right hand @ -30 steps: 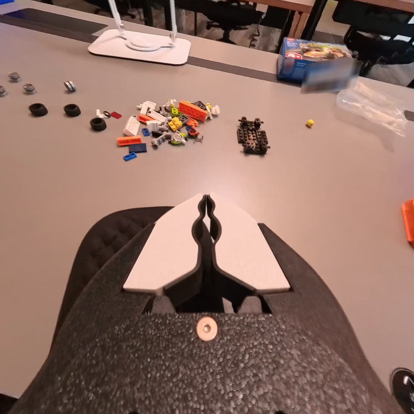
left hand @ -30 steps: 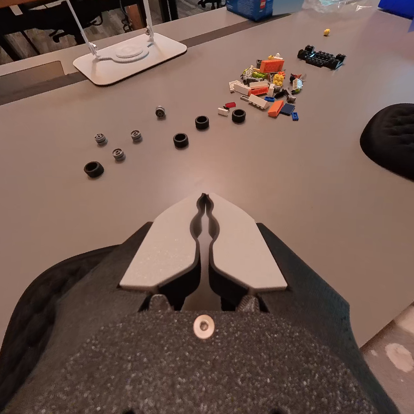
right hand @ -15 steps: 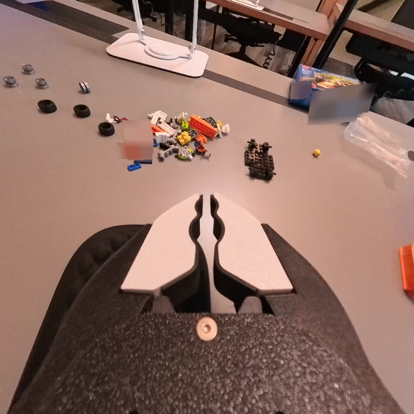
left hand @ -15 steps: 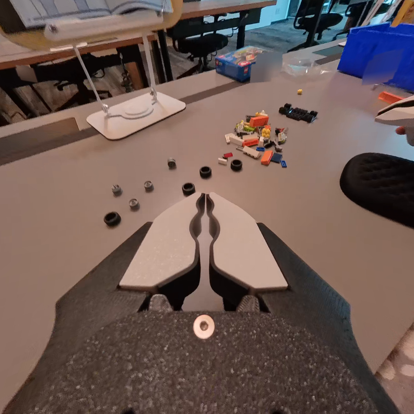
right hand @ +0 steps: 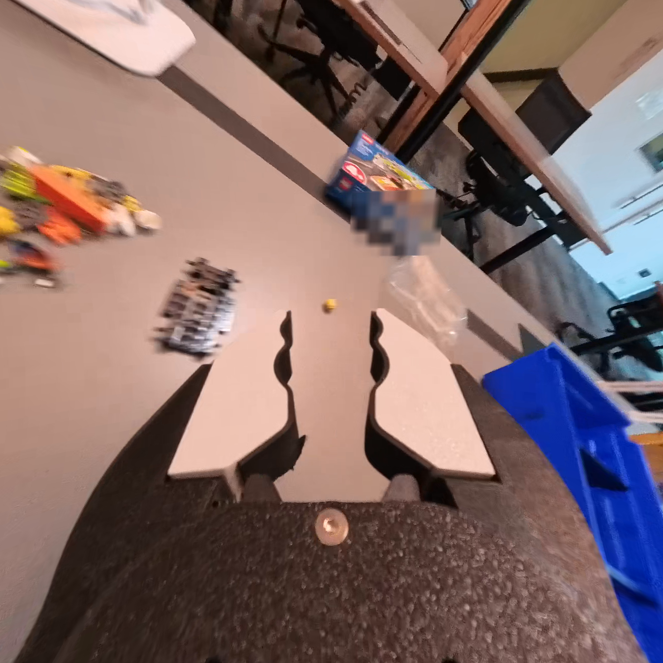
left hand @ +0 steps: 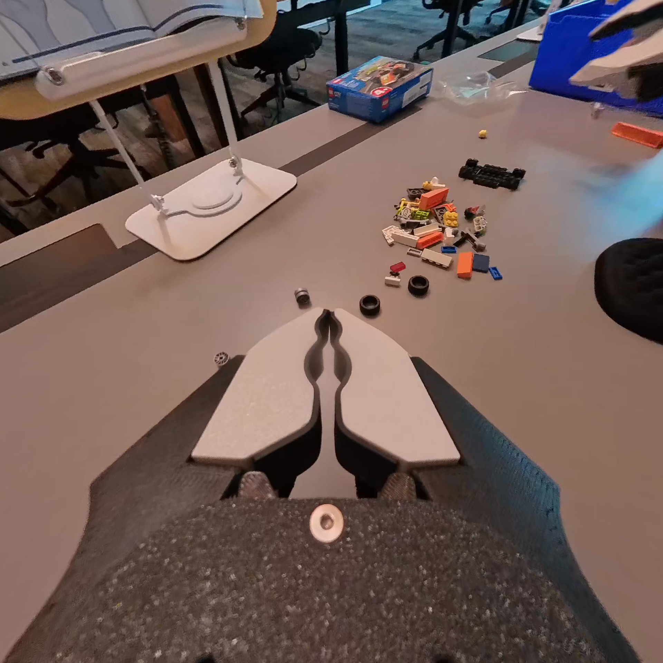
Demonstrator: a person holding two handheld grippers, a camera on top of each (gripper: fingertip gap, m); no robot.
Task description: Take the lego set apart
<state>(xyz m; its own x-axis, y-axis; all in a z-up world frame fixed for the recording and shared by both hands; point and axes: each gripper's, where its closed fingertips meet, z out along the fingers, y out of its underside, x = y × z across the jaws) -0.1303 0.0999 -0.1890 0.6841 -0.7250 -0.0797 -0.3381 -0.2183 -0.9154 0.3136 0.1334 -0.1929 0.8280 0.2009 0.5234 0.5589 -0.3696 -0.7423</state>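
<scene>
Grey tabletop [left hand: 215,323] fills both views, with office chairs and desks behind it. Loose lego pieces [left hand: 439,229] lie in a heap at about 1 o'clock from the left gripper [left hand: 328,315], whose jaws are pressed together on nothing. Two black tyres [left hand: 370,305] sit just beyond its tips, and a black chassis plate [left hand: 491,178] lies apart, past the heap. Right gripper [right hand: 330,315] hangs tilted with jaws spread wide and empty — a tiny yellow piece [right hand: 330,304] shows between the tips, the blurred chassis at 10 o'clock. Blue box [left hand: 380,89] rests at the far edge, a blue bin [right hand: 592,466] at 3 o'clock.
</scene>
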